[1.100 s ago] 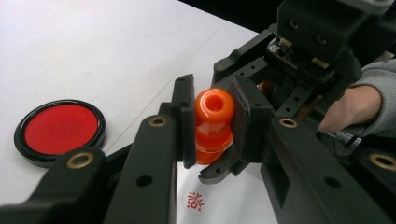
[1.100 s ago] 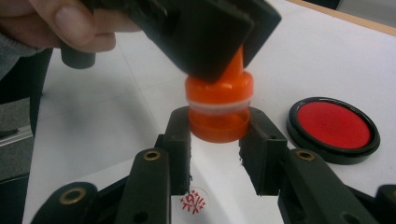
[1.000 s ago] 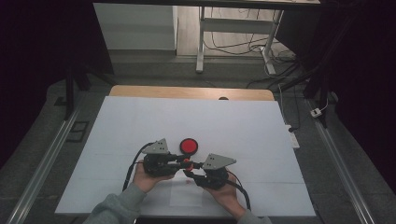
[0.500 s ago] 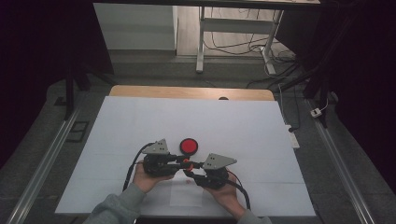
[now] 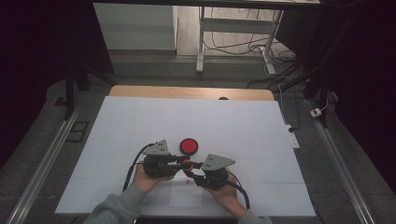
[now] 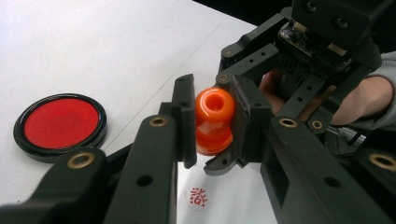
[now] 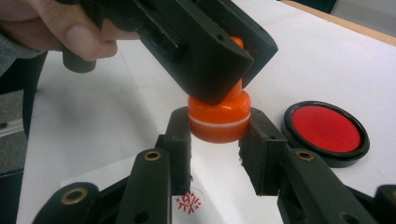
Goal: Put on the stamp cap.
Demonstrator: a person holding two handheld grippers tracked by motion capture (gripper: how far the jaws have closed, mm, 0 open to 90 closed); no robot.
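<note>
On the white table [image 5: 140, 121], at 6 o'clock, you hold an orange stamp [image 6: 214, 120] with both tools: your left gripper [image 6: 212, 122] is clamped on its handle, your right gripper [image 7: 218, 135] on its base cap. One red print [image 7: 188, 201] already sits on the paper [image 5: 187, 195]; the red ink pad [image 5: 188, 146] waits at 12 o'clock. Capping probably remains.
</note>
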